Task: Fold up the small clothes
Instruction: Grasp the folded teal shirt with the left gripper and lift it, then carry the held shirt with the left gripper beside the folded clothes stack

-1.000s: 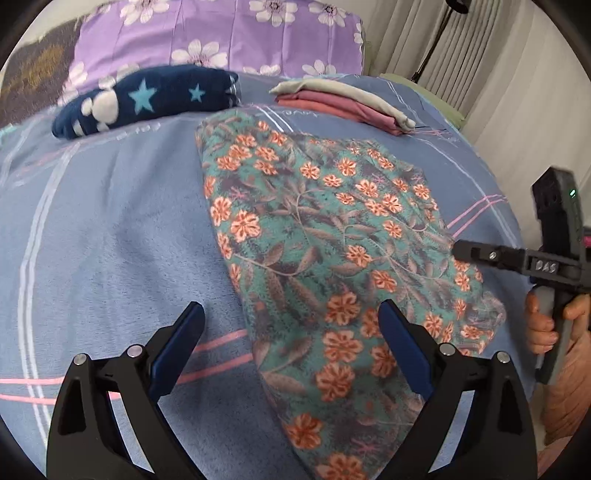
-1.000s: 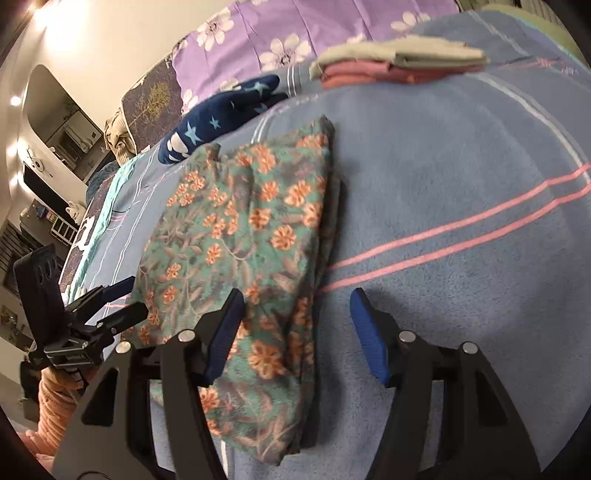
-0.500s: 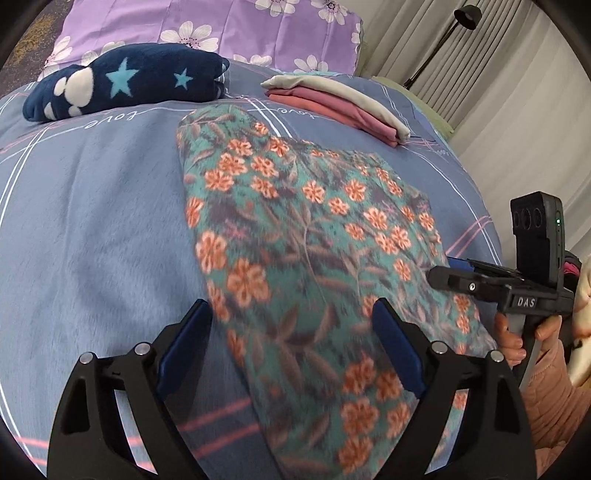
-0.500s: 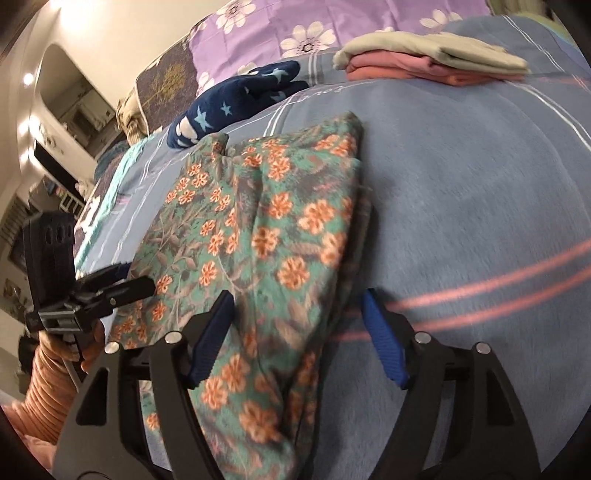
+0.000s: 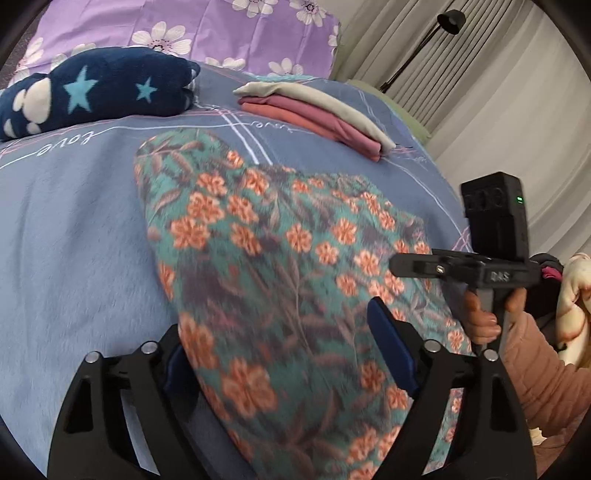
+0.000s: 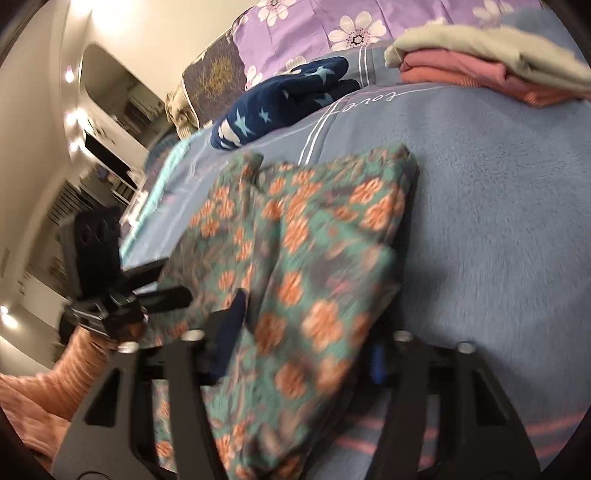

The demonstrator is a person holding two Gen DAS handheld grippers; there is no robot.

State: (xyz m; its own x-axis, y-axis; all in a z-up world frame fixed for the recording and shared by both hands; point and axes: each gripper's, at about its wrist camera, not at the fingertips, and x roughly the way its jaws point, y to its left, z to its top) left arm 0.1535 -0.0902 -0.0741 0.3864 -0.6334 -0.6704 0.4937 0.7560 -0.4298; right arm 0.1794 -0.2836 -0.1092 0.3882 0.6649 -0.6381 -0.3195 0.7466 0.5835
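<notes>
While you hold a hand-held gripper in each hand over the bed (image 5: 66,236), the teal garment with orange flowers and grey leaves (image 5: 280,266) lies folded lengthwise on the blue fleece bedspread with pink and white stripes, its long axis running away from you toward the pillows.

Your left hand-held gripper (image 5: 284,350) straddles the near left part of the floral garment. Its jaws are closing, with the cloth between them; the blue right pad stands clear above the fabric and the left pad sits at the garment's left edge, so nothing is clamped yet.

Your right hand-held gripper (image 6: 306,339) straddles the near right part of the same garment. Its jaws are closing too, with a raised fold of the cloth between the pads. The picture is blurred here, and the right pad is mostly hidden behind the fabric, so you cannot tell whether the pads already pinch it.

Beyond the garment, a navy plush item with light blue stars and white paw prints (image 5: 92,96) rests near the purple pillow with white daisies (image 5: 207,33). To its right sits a neat stack of folded clothes in beige, mauve and coral (image 5: 317,114), well apart from the floral piece.
</notes>
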